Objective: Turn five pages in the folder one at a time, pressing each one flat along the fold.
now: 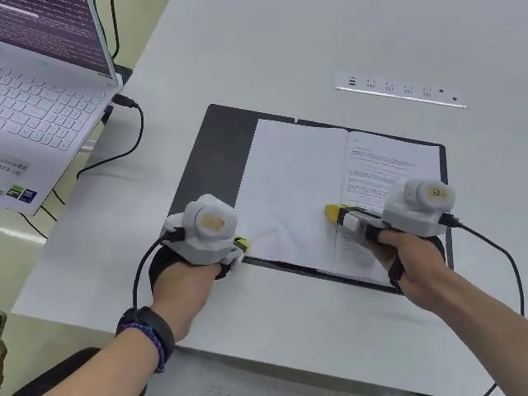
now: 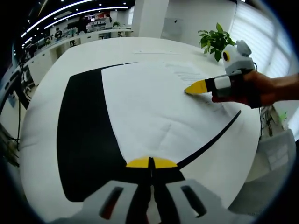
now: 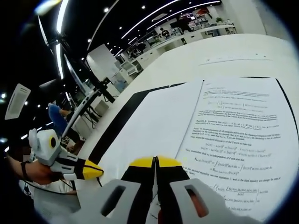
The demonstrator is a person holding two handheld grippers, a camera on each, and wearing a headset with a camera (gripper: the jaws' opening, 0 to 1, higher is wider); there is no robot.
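An open black folder (image 1: 210, 157) (image 2: 79, 140) (image 3: 117, 126) lies flat on the white table (image 1: 247, 49), roughly at its middle and just in front of the person. A blank white sheet (image 1: 289, 181) (image 2: 149, 107) (image 3: 154, 121) covers most of its left half, and a sheet of printed text (image 1: 388, 165) (image 2: 187, 70) (image 3: 233, 130) lies on its right half. The left gripper (image 1: 241, 244) (image 2: 151, 162) (image 3: 91, 170), held in the left hand (image 1: 186, 285), sits at the near edge of the folder by the near left corner of the blank sheet. Its yellow-tipped jaws are closed together, with only a thin dark line between them and nothing visible in the pinch. The right gripper (image 1: 334, 213) (image 2: 195, 87) (image 3: 155, 162), held in the right hand (image 1: 417, 260), points left, with its yellow tips at the fold where the blank sheet meets the printed one. Its jaws are likewise pressed together, and whether they press on the paper cannot be told. The two grippers are well apart, with the blank sheet between them. A white open laptop (image 1: 41, 99) sits at the far left with a black cable (image 1: 132, 140) trailing from its side. A white socket strip (image 1: 400, 89) is set in the table beyond the folder. A green potted plant (image 2: 216, 39) stands beyond the table's right side.
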